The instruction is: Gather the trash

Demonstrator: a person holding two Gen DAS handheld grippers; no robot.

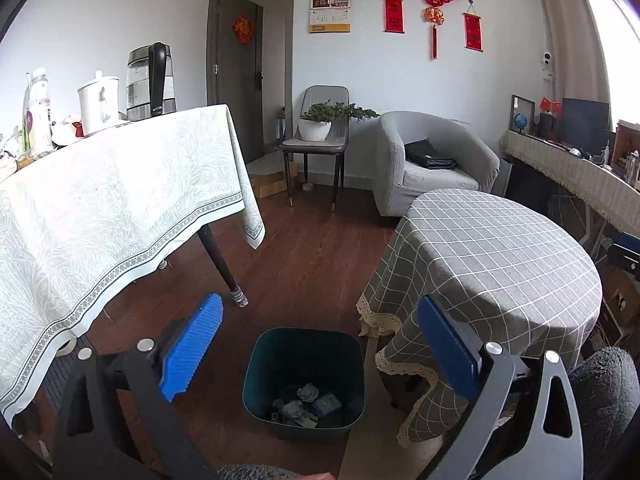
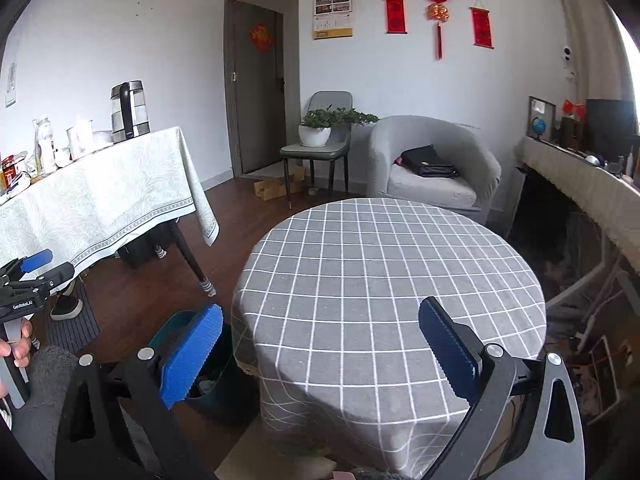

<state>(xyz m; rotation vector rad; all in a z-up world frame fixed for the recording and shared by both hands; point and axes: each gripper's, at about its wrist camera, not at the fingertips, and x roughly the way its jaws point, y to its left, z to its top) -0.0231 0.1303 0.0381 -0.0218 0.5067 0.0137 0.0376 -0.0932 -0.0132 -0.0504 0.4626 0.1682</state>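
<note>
A dark teal trash bin (image 1: pixel 304 380) stands on the wood floor between two tables, with crumpled paper and scraps (image 1: pixel 308 394) at its bottom. My left gripper (image 1: pixel 318 302) hangs above and just short of the bin, jaws wide open, nothing between them. My right gripper (image 2: pixel 320 308) is over the near part of the round table with the grey checked cloth (image 2: pixel 380 264), also open and holding nothing. In the right wrist view the bin (image 2: pixel 228 396) is partly hidden behind the left finger, and the left gripper (image 2: pixel 40 268) shows at the left edge, held by a hand (image 2: pixel 16 344).
A rectangular table with a pale cloth (image 1: pixel 100 200) carries a kettle (image 1: pixel 152 80), a jug and bottles. Further back stand a chair with a potted plant (image 1: pixel 320 128) and a grey armchair (image 1: pixel 432 160) with a black bag. A cluttered sideboard (image 1: pixel 580 172) runs along the right.
</note>
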